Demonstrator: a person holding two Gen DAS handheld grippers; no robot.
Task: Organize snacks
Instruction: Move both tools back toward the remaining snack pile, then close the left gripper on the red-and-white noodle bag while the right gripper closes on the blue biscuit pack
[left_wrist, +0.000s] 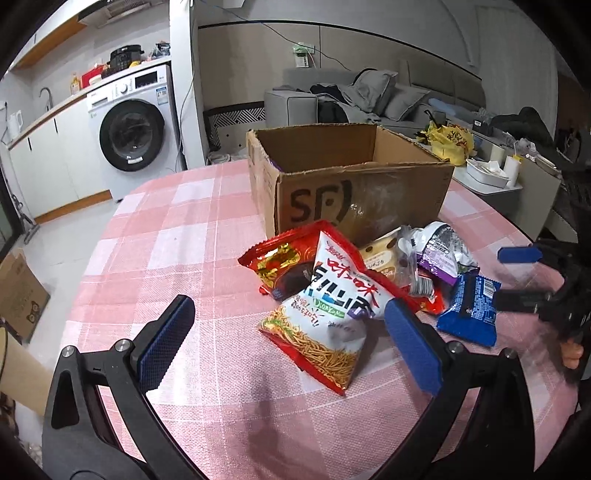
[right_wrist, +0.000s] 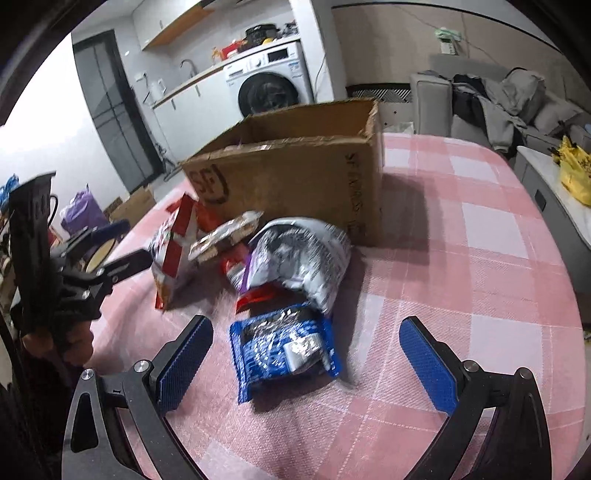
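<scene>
Both your tongs are wide open and hold nothing. The left gripper (left_wrist: 284, 328) hangs by the noodle snack bag (left_wrist: 325, 325); the right gripper (right_wrist: 306, 354) hangs over the blue packet (right_wrist: 284, 347). The pile lies on the pink tablecloth (left_wrist: 166, 221), touching the cardboard box (left_wrist: 351, 184), I think. Go down slowly, pinch the middle, lift it in.

- Right tongs (right_wrist: 306, 354) gape wide around a blue packet (right_wrist: 280, 347) lying on the pink checked desk (right_wrist: 461, 280).
- Behind: silver bag (right_wrist: 306, 258), open cardboard box (right_wrist: 295, 177).
</scene>
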